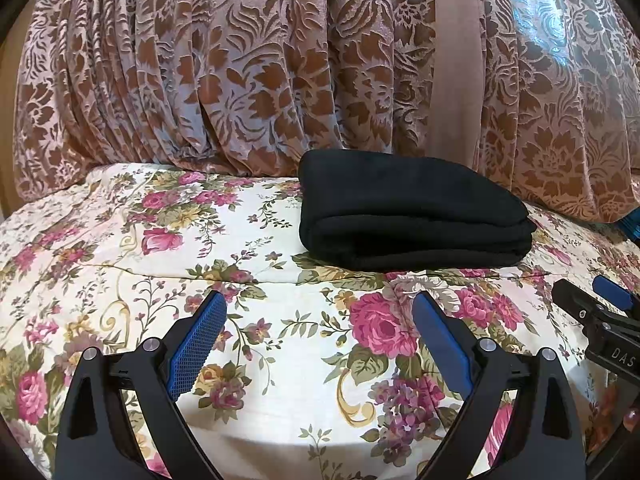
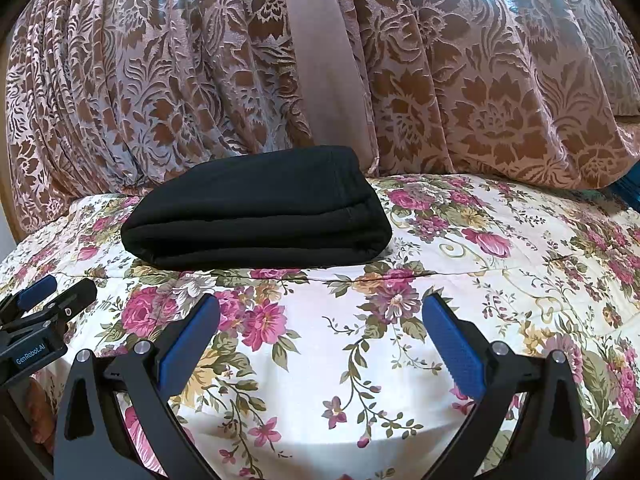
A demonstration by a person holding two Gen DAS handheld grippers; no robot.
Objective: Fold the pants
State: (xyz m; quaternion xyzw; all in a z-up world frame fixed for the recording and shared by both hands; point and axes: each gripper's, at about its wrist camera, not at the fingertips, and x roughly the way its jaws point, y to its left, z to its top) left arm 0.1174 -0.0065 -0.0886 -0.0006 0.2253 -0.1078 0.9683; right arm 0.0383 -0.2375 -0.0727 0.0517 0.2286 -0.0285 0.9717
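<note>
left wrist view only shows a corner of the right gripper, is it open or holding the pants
observer: Open. The right gripper has its fingers spread above the bedspread, nothing between them, short of the folded pants.
operator: pants right end tidy
observer: A stitched seam runs down that end; the layers stack evenly.
operator: left gripper touching them
observer: No, the left gripper sits apart, nearer than the pants.

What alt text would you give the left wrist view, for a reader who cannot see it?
Folded black pants lie in a compact stack on a floral bedsheet, ahead and slightly right of the open, empty left gripper. A brown patterned curtain hangs behind, and the right gripper pokes in at the right edge.
</note>
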